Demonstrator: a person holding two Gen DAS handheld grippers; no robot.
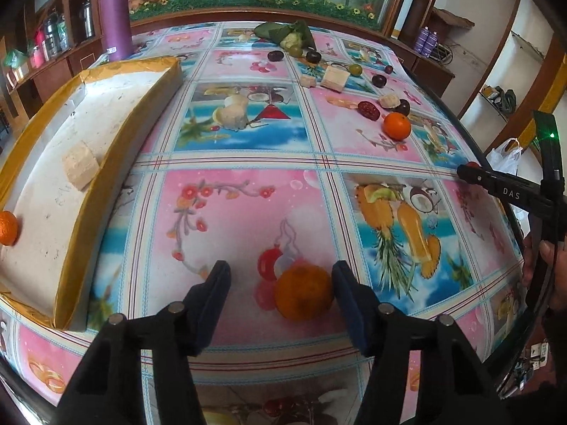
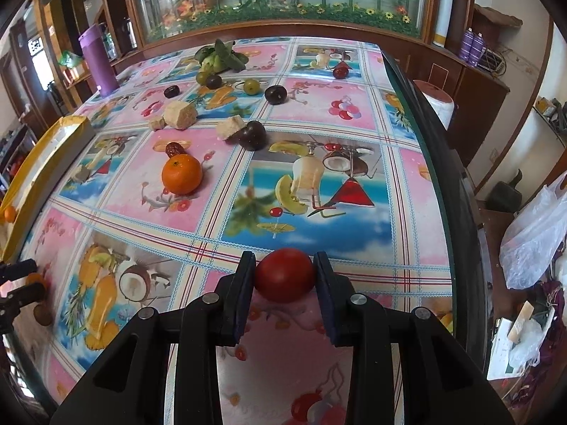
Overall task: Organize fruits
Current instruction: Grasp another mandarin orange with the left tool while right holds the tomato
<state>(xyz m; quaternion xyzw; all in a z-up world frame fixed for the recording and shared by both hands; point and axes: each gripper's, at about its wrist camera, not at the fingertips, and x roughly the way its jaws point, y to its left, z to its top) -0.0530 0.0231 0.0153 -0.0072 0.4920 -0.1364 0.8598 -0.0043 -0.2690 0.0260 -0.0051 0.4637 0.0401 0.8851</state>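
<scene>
In the left wrist view, an orange (image 1: 304, 295) lies on the fruit-print tablecloth between the fingers of my left gripper (image 1: 280, 283). The right pad touches it and the left pad stands off with a clear gap, so the gripper is open. My right gripper (image 2: 285, 272) is shut on a round red fruit (image 2: 285, 275) near the table's right edge. The left view also shows the right gripper (image 1: 496, 184) at the far right. A white tray with a yellow rim (image 1: 117, 163) at the left holds another orange (image 1: 7, 228) and a pale block (image 1: 80, 168).
A third orange (image 2: 181, 174) sits mid-table. Dark plums (image 2: 252, 135), green fruits (image 2: 252, 85), red dates (image 2: 175, 148) and pale chunks (image 2: 180, 115) lie scattered behind it. Leafy greens (image 2: 219, 56) and a purple flask (image 2: 97, 60) stand at the back, and a person's hand (image 1: 553, 269) is at the right.
</scene>
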